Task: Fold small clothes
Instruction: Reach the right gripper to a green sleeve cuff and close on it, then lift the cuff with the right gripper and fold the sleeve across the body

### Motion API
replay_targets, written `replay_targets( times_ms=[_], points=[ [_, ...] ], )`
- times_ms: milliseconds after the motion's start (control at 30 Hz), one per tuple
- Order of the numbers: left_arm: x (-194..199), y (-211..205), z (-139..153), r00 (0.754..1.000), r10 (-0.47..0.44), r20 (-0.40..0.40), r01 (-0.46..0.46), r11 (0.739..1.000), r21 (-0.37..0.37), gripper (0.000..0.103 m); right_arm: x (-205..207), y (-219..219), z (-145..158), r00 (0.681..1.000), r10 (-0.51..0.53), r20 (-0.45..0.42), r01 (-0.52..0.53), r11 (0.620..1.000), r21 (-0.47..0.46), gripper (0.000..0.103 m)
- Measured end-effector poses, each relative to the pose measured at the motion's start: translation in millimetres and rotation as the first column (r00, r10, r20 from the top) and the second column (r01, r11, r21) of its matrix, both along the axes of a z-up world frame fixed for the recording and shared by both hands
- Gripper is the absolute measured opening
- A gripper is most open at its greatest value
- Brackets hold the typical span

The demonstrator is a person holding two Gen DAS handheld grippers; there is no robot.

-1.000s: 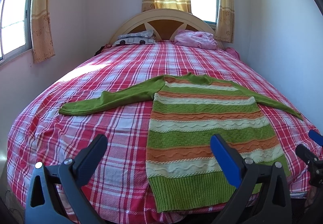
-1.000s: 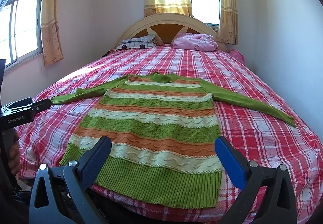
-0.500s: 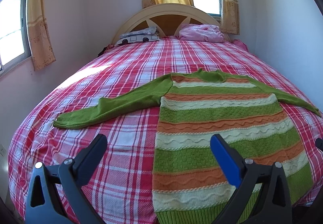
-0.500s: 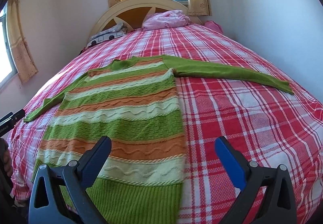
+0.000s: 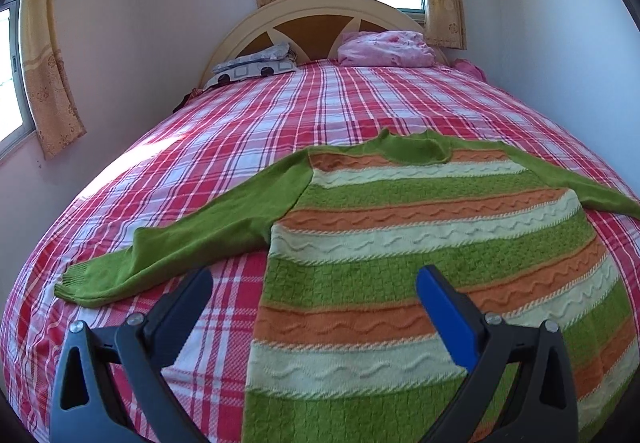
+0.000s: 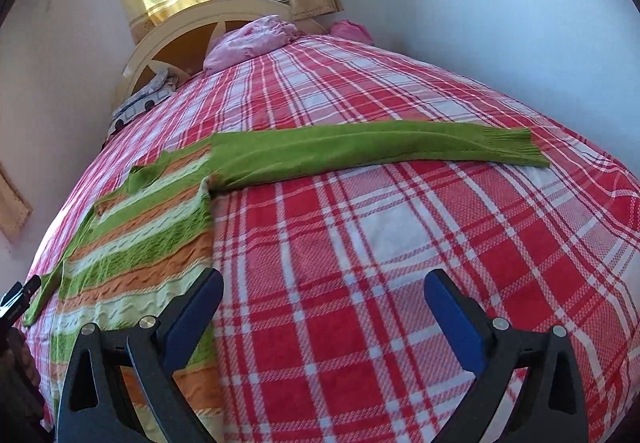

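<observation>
A green, orange and cream striped sweater (image 5: 420,243) lies flat on the bed, sleeves spread out. My left gripper (image 5: 314,287) is open and empty, low over the sweater's left side, with the left sleeve (image 5: 180,243) just ahead to the left. My right gripper (image 6: 324,289) is open and empty above the bedspread to the right of the sweater body (image 6: 140,243). The right sleeve (image 6: 380,145) stretches across ahead of it, cuff at the right. The left gripper's tip (image 6: 18,297) shows at the far left edge.
The bed has a red and white plaid cover (image 6: 400,243). A cream headboard (image 5: 320,15), a patterned pillow (image 5: 252,65) and a pink bundle (image 5: 384,49) are at the far end. Walls stand close on both sides (image 5: 540,43).
Both grippers have moved forward and lower over the bed. The left has closed in on the sweater's left side; the right has swung rightward toward the right sleeve. Both stay open.
</observation>
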State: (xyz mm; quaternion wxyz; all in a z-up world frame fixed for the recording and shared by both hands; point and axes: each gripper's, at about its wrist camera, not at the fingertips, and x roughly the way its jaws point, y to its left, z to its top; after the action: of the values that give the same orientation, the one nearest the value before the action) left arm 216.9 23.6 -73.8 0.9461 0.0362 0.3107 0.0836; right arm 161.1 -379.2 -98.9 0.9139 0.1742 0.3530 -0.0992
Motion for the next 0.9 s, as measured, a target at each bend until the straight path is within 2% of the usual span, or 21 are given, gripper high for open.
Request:
replay_targets(
  times_ms=[33, 100, 267, 300, 500, 633, 800, 900],
  points=[
    [5.5, -2.5, -0.9, 1.000, -0.006, 0.007, 0.006, 1.000, 0.010, 0.103, 4.5, -9.4, -1.4, 1.000, -0.009, -0.003, 0.009, 1.000, 0.023, 0.093],
    [16.5, -7.8, -4.0, 1.000, -0.012, 0.013, 0.012, 0.999, 0.033, 0.103, 14.9, -28.2, -5.2, 0.999, -0.029, -0.018, 0.030, 0.997, 0.067, 0.080],
    [40.1, -9.4, -18.8, 1.000, -0.016, -0.018, 0.016, 0.999, 0.032, 0.103, 28.1, -84.5, -12.0, 0.991, -0.134, -0.024, 0.136, 0.976, 0.168, 0.073],
    [42.6, -9.2, -22.1, 1.000, -0.016, -0.024, 0.016, 0.999, 0.033, 0.103, 28.7, -96.4, -13.1, 0.987, -0.158, -0.025, 0.160, 0.969, 0.190, 0.069],
    [52.7, -14.0, -31.9, 0.999, -0.020, -0.048, 0.023, 0.998, 0.063, 0.103, 32.8, -158.4, -18.4, 0.956, -0.290, -0.033, 0.288, 0.916, 0.280, 0.055],
    [54.9, -17.7, -26.7, 1.000, -0.025, -0.018, 0.026, 0.995, 0.097, 0.103, 33.3, -184.3, -24.4, 0.932, -0.360, -0.039, 0.352, 0.877, 0.326, 0.050],
    [63.6, -18.5, -26.3, 0.999, -0.027, -0.022, 0.029, 0.995, 0.098, 0.103, 33.4, -200.2, -28.4, 0.906, -0.420, -0.040, 0.403, 0.832, 0.381, 0.049],
    [67.2, -18.5, -29.6, 0.999, -0.020, -0.034, 0.023, 0.995, 0.097, 0.103, 31.7, -210.5, -33.7, 0.885, -0.465, -0.029, 0.426, 0.781, 0.457, 0.049]
  ],
)
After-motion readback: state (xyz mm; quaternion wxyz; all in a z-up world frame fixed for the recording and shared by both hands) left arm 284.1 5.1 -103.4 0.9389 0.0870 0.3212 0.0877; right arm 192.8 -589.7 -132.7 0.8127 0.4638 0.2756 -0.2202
